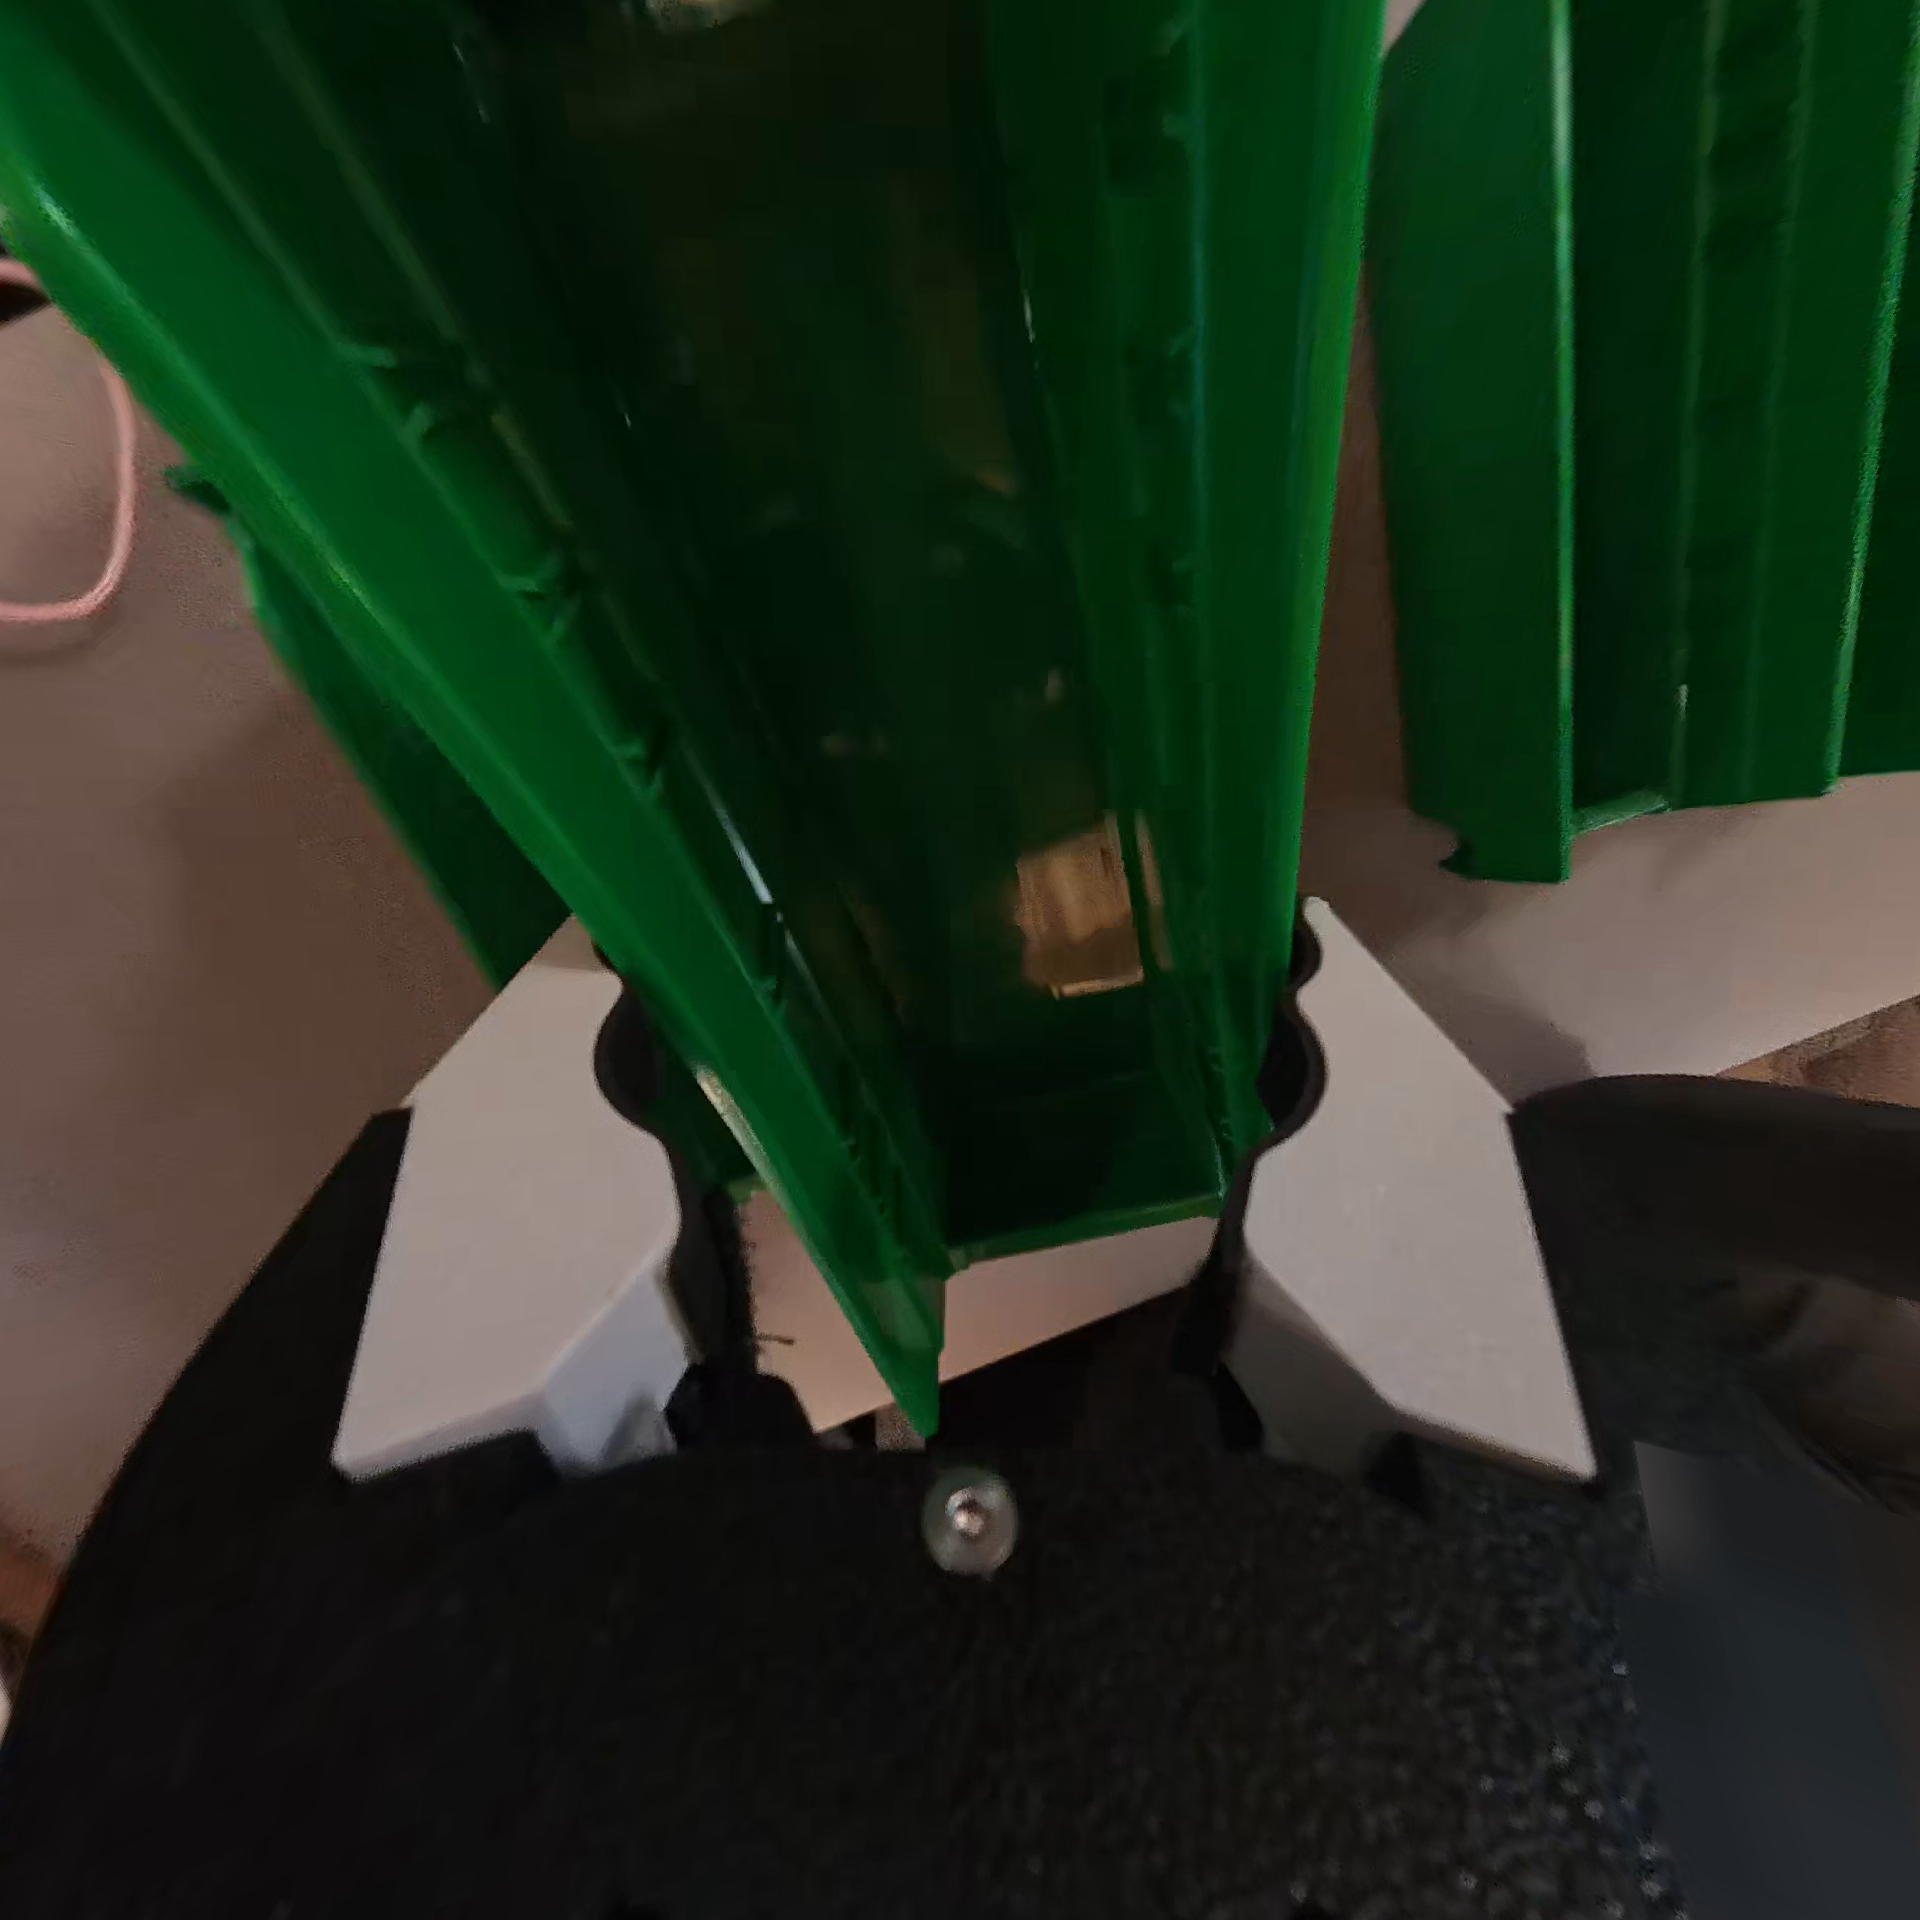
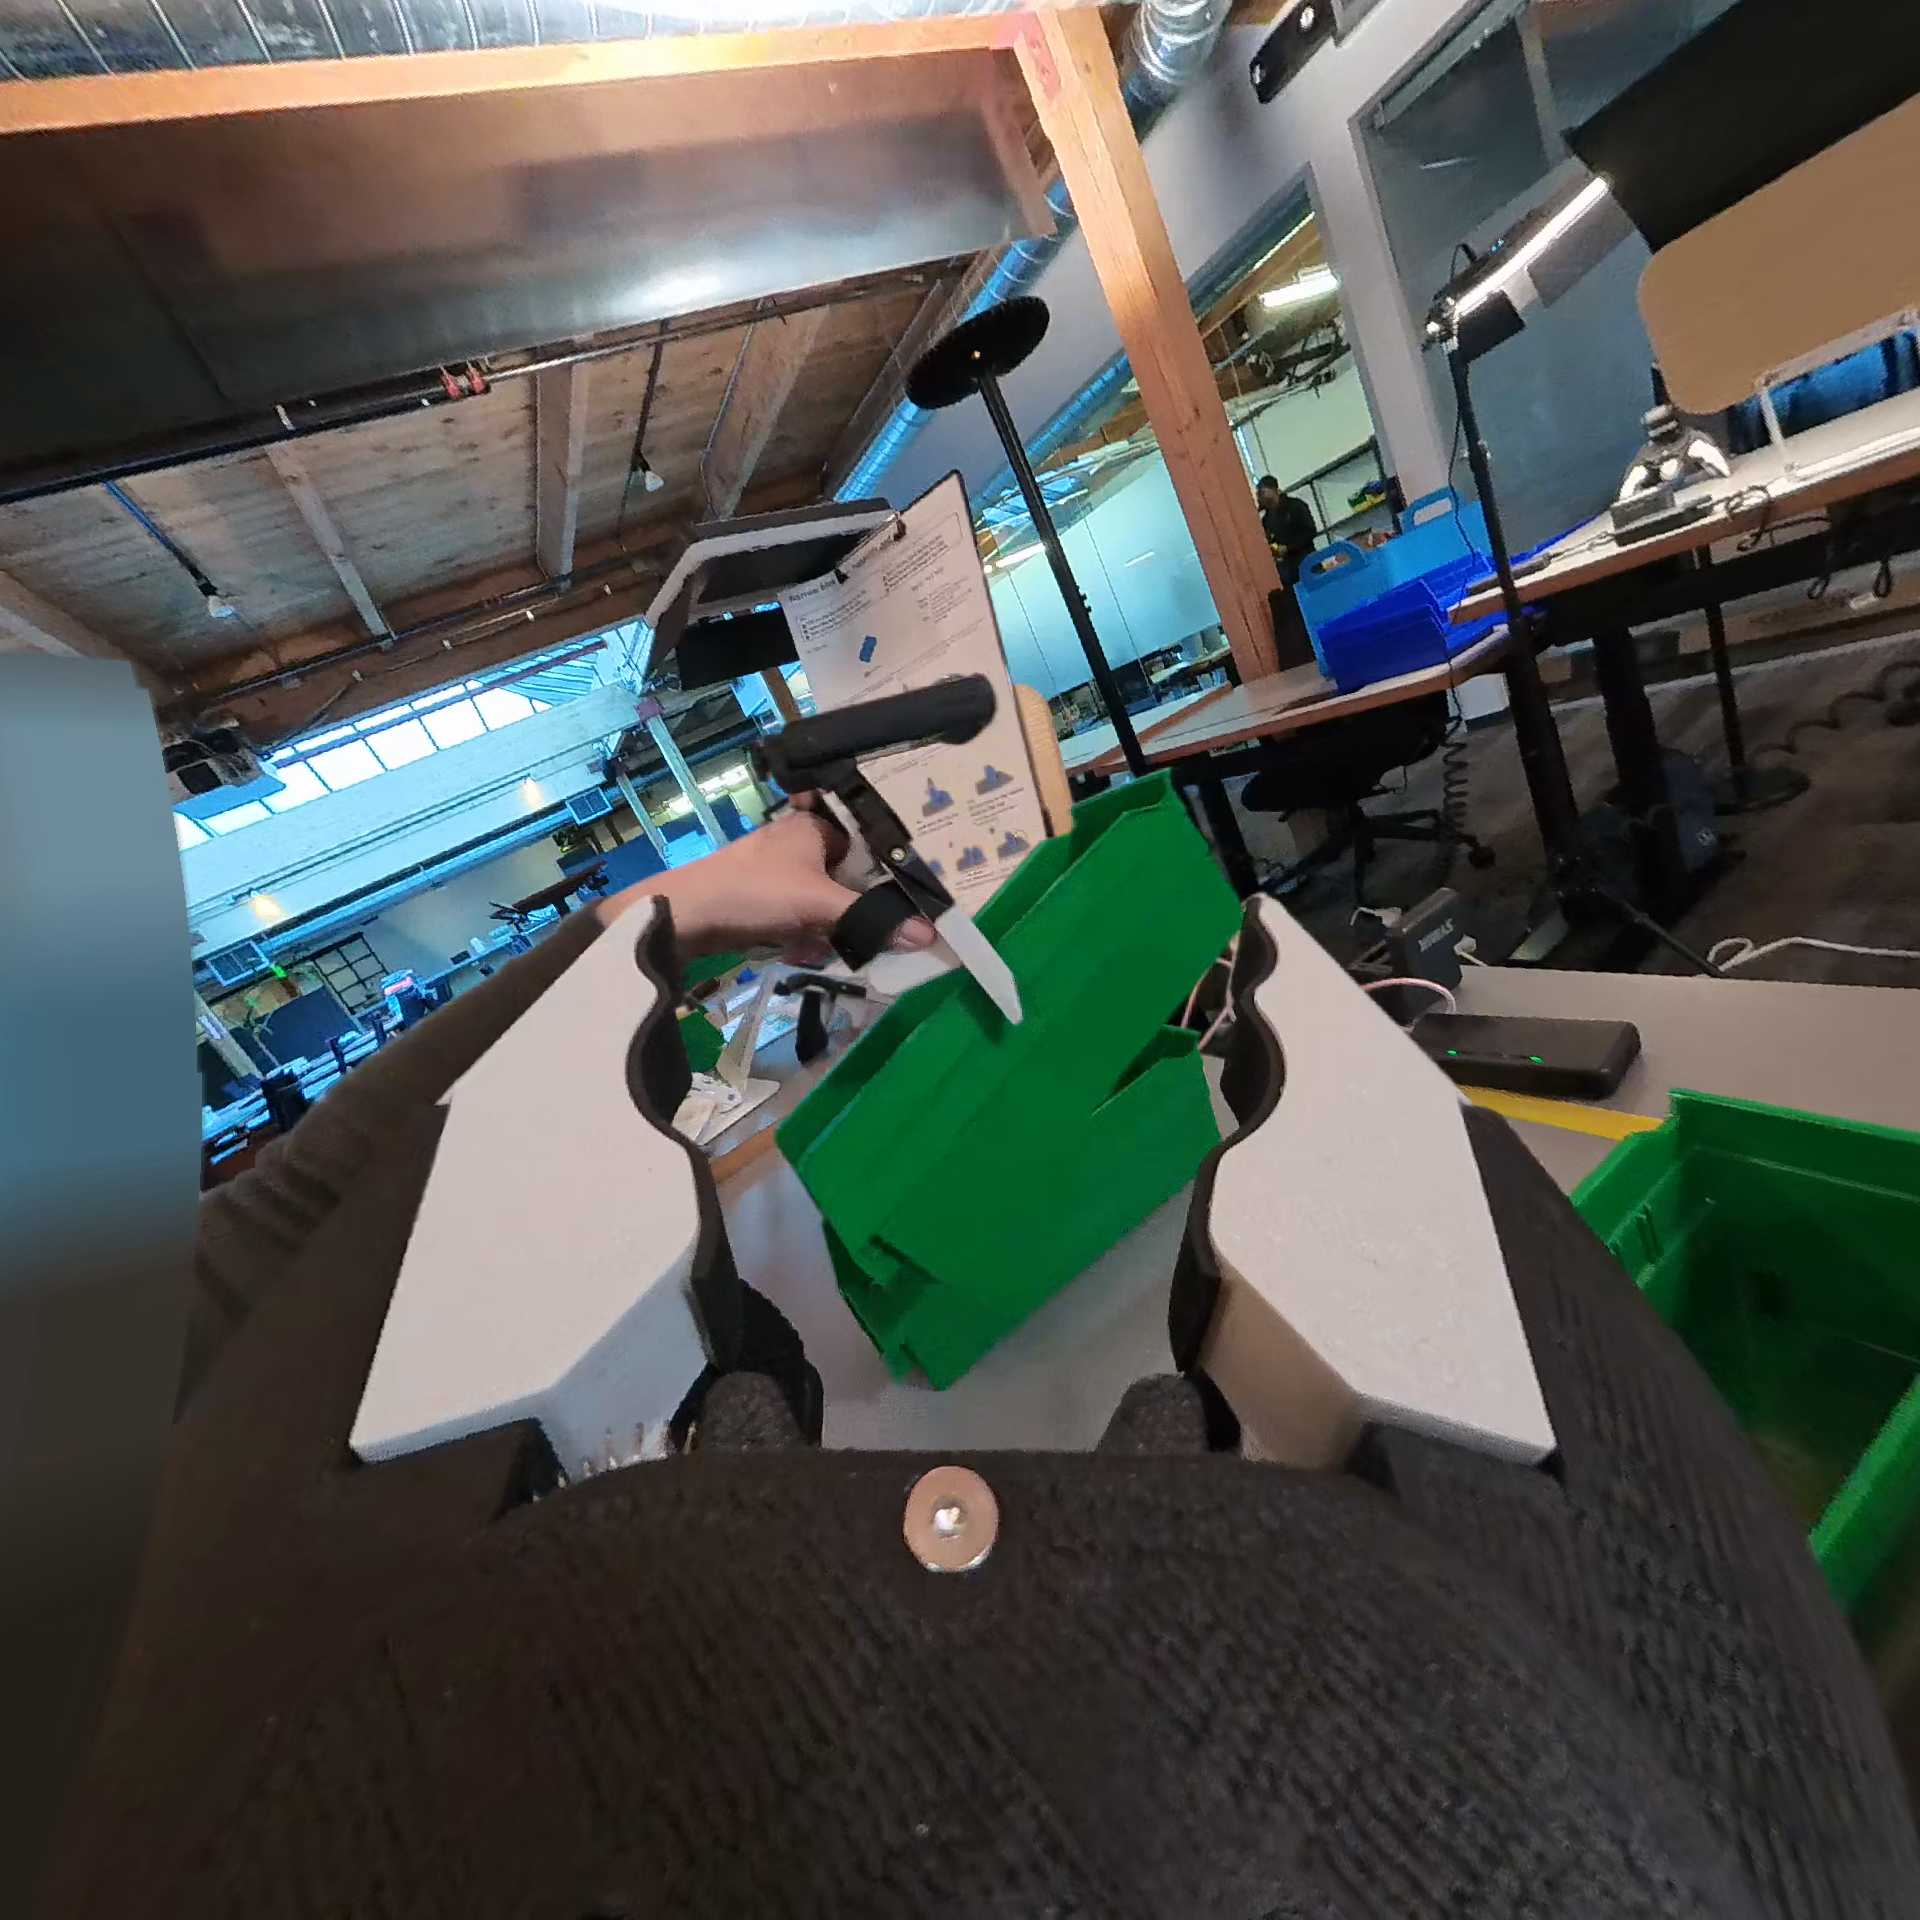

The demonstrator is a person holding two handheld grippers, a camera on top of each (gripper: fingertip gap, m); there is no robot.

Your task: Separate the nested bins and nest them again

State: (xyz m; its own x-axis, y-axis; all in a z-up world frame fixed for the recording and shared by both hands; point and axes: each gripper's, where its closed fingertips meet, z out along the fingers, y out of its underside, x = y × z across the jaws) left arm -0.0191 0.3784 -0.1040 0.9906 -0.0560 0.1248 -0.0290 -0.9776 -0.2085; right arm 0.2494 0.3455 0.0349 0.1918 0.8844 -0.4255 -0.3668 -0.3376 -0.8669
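Holds the tilted green bin (image 1: 831,520) in the left gripper (image 1: 956,977), jaws drawn in against green plastic on both sides at its near end. Runs lengthwise straight away from those jaws. Hangs raised over the bench (image 2: 1714,1018), seemingly coming out of a lower bin (image 2: 914,1340); hard to tell whether touching.

Carries nothing in the right gripper (image 2: 956,914), jaws spread wide. Frames the tilted bin (image 2: 997,1122) through that gap, dead ahead, long axis slanting up to the right.

Shows a separate bin (image 2: 1766,1299) upright at the right edge, just beside the right gripper and nearer to it than to the left. Probably leaves the steadying of the lower bin to the right gripper.
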